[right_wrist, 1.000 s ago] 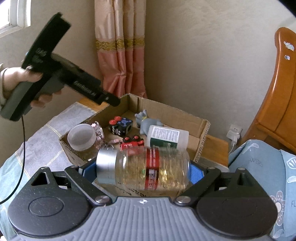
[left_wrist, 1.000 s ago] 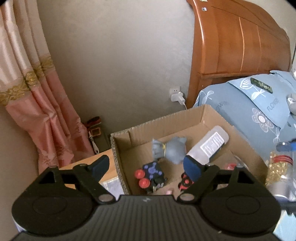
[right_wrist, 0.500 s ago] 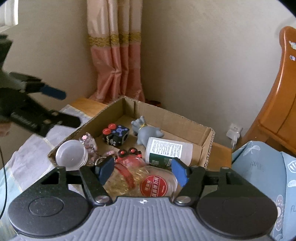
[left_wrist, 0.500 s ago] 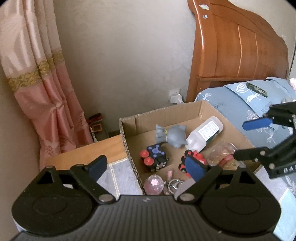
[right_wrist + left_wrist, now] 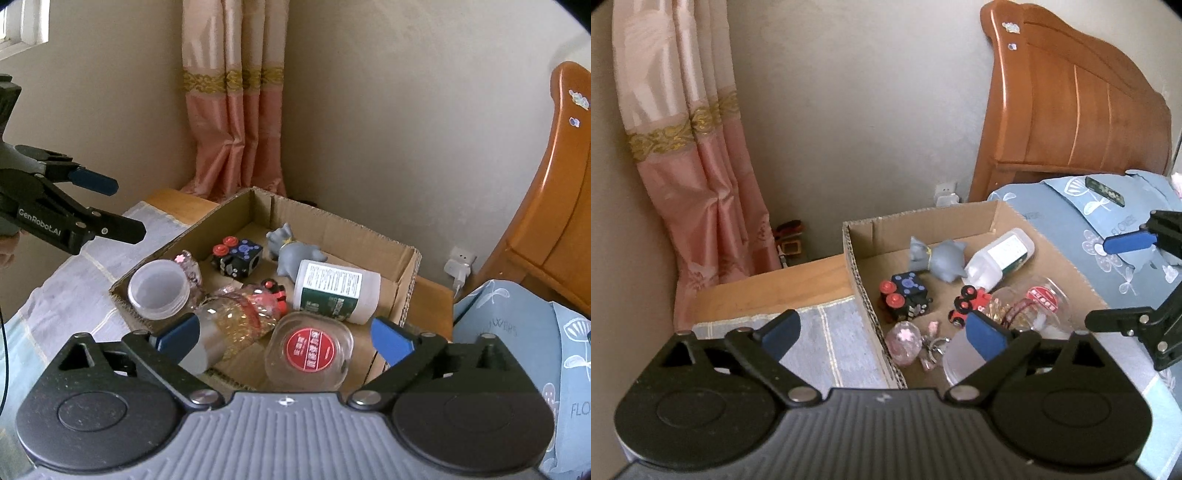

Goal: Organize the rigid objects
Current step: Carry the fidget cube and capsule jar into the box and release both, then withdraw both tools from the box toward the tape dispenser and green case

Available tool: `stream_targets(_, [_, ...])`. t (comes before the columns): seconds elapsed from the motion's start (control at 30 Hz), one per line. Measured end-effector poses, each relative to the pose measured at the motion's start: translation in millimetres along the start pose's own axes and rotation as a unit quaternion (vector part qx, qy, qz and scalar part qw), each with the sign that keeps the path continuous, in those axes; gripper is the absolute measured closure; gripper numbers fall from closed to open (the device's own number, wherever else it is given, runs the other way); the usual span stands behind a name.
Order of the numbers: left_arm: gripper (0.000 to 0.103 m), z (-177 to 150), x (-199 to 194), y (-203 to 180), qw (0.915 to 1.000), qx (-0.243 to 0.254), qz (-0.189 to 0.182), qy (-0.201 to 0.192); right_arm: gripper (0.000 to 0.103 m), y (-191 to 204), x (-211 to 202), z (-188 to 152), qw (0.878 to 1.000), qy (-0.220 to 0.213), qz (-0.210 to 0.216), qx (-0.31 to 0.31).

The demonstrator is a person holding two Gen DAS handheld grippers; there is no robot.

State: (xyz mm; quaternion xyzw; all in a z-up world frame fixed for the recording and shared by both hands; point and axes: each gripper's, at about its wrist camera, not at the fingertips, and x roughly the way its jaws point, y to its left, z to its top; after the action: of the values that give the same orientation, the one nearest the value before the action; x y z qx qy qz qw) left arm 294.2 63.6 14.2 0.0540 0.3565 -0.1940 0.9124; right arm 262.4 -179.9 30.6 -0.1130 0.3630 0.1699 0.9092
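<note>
An open cardboard box (image 5: 388,251) (image 5: 857,266) holds a grey animal toy (image 5: 295,254), a white bottle (image 5: 340,291), a black cube with red buttons (image 5: 238,256), a red toy car (image 5: 967,306), a pink ball (image 5: 905,341), a translucent cup (image 5: 159,288) and a clear jar with a red label (image 5: 306,350) (image 5: 1030,306). My right gripper (image 5: 284,339) hovers over the box's near side. Its jaws are opening and the jar lies loose below them, untouched by the pads. My left gripper (image 5: 882,336) (image 5: 122,206) is opening at the box's left edge, holding nothing.
The box stands on a wooden bedside table (image 5: 775,288) partly covered by a grey-blue cloth (image 5: 831,343). A bed with blue flowered bedding (image 5: 1089,236) and a wooden headboard (image 5: 1071,96) lie to the right. A pink curtain (image 5: 683,166) and a wall socket (image 5: 945,192) are behind.
The right gripper let go of the jar, which now lies in the box, and its jaws spread wide. The left gripper drew back leftward from above the box.
</note>
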Motion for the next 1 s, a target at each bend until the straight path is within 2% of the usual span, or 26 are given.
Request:
stream_targets(0.27, [0.006, -20, -23, -21, 0.9998, 0.011, 0.010, -0.013, 0.000, 8, -13, -26, 1.000, -0.002, 0.003, 0.023])
stream_targets(0.6, [0.005, -60, -38, -54, 0.9990, 0.012, 0.037, -0.023, 0.000, 24, -9, -75, 0.996, 0.007, -0.019, 0.082])
stream_targets(0.77, [0.005, -87, -32, -64, 0.9984, -0.005, 0.056, -0.008, 0.000, 34, 5, -103, 0.994, 0.027, -0.022, 0.106])
stream_targets(0.9, [0.005, -101, -29, -69, 0.9974, -0.018, 0.069, 0.008, 0.000, 43, 16, -119, 0.993, 0.043, -0.044, 0.101])
stream_targets(1.0, [0.005, -108, -30, -71, 0.9962, -0.030, 0.082, 0.008, 0.000, 44, 24, -125, 0.992, 0.051, -0.036, 0.110])
